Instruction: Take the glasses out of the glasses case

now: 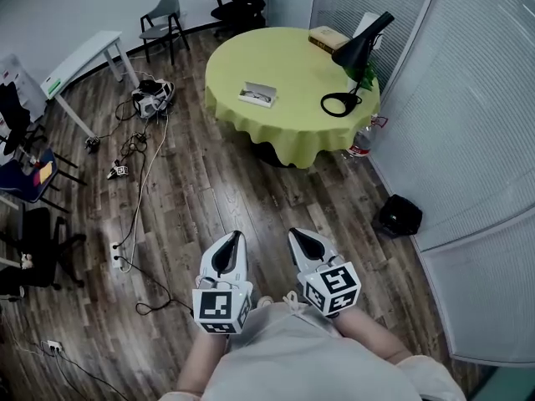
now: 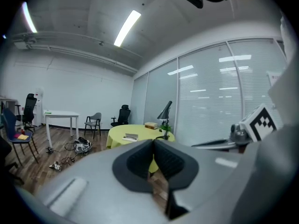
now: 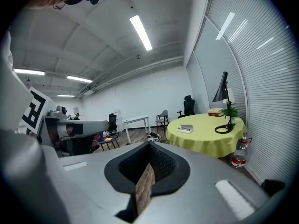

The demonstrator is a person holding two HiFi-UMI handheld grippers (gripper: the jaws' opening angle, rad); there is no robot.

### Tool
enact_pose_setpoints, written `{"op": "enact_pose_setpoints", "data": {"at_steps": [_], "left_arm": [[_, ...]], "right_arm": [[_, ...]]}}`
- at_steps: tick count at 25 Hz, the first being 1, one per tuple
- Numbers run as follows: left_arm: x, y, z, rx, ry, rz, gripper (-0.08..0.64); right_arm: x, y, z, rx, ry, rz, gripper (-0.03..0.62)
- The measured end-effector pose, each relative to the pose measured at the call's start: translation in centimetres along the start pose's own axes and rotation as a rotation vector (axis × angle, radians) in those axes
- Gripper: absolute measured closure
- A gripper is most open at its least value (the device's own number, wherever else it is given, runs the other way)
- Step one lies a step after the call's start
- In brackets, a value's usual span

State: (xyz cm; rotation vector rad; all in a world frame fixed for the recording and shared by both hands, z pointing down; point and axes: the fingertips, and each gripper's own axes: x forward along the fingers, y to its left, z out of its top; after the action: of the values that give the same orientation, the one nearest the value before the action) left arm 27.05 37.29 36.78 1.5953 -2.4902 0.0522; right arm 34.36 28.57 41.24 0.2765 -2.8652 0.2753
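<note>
The left tongs have their jaws pressed together, with nothing between them. Well behind them stands a round worktop under a yellow-green cloth. On it are the glasses case, a black desk lamp and some books.

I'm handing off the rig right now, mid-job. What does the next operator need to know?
Left gripper: shut, empty, held low near the person's body.
Right gripper: shut, empty, right beside it.
Glasses case: on the round table with the yellow-green cloth, well ahead of both grippers and likely out of reach from here. It is too small to tell whether the glasses are inside.
Done: nothing yet; the case is untouched.
Left: approach the table, open the case if needed, and lift the glasses out.
</note>
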Motion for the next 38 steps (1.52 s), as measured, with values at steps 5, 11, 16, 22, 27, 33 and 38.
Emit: {"op": "enact_pose_setpoints", "data": {"at_steps": [5,11,16,22,27,33,38], "left_arm": [[-0.5,3.8,-0.9,-0.029,0.006,0.028,0.552],[0.2,6.7,-2.1,-0.047,0.049,0.062,0.552],[2.8,9.4,-2.9,-0.068,0.065,0.099,0.552],[9.7,11.6,-2.8,-0.053,0.099,0.101,0.552],[17.4,14.3,-0.6,-0.067,0.098,0.102,0.552],[27.1,17.1,2.1,-0.048,0.093,0.092,0.552],[33.3,19.1,2.9,-0.043,0.095,0.098,0.552]], "right_arm": [[2.7,2.4,-1.4,0.028,0.030,0.014,0.593],[5.2,3.0,-2.2,0.030,0.077,0.033,0.592],[9.0,1.0,-2.9,0.043,0.117,0.027,0.592],[15.8,-2.9,-1.4,0.069,0.134,0.049,0.592],[21.9,-7.8,2.3,0.073,0.119,0.045,0.592],[29.0,-14.4,5.9,0.053,0.111,0.024,0.592],[33.4,-18.7,7.8,0.085,0.111,0.019,0.592]]}}
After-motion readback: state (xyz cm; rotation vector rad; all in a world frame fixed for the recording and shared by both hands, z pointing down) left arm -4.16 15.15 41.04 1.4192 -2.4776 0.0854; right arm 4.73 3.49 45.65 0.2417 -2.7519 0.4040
